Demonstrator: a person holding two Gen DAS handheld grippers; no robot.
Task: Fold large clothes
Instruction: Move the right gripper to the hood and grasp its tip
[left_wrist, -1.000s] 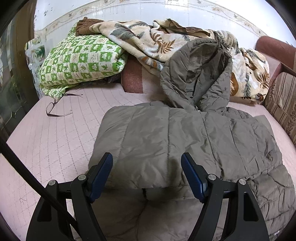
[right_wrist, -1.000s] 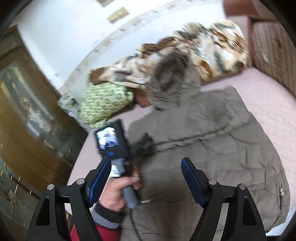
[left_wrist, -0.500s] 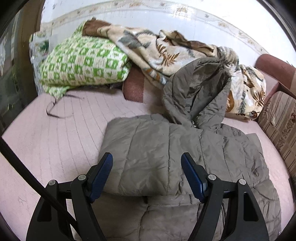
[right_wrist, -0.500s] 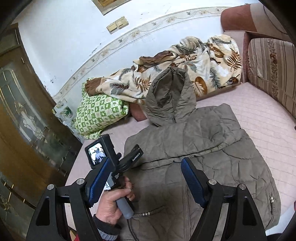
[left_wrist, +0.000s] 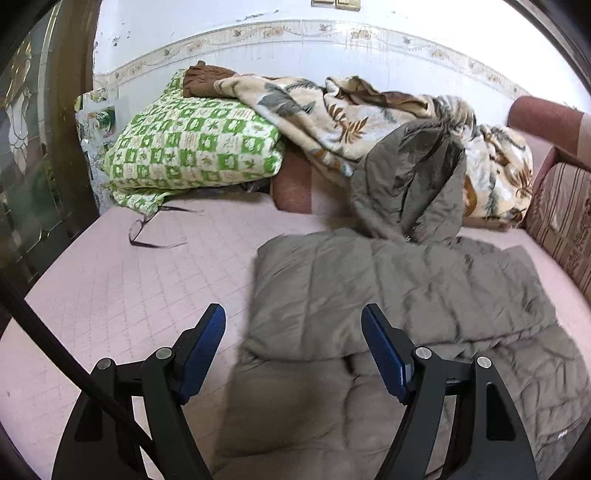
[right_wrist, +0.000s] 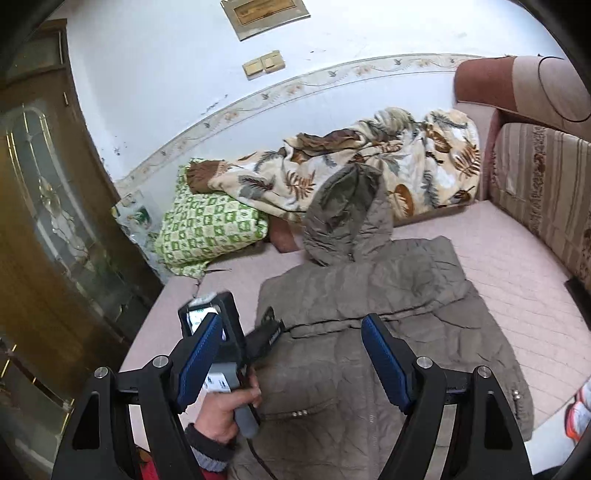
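A grey-brown hooded puffer jacket (left_wrist: 399, 295) lies flat on the pink bed cover (left_wrist: 122, 295), with both sleeves folded in across its body. Its hood (left_wrist: 410, 184) leans against the floral blanket at the back. My left gripper (left_wrist: 295, 350) is open and empty, above the jacket's left edge. In the right wrist view the jacket (right_wrist: 369, 332) fills the middle and my right gripper (right_wrist: 291, 358) is open and empty above it. The left hand-held gripper unit (right_wrist: 229, 339), held in a hand, shows at the jacket's left side.
A green checked pillow (left_wrist: 192, 147) and a floral blanket (left_wrist: 332, 110) lie at the back. A striped sofa back (right_wrist: 546, 192) bounds the right side. A wooden glass-paned door (right_wrist: 44, 221) stands at the left. A thin dark cord (left_wrist: 147, 236) lies on the cover.
My left gripper has moved left, so the jacket sits further right in its view. My right gripper has pulled back and risen. The jacket has not changed shape.
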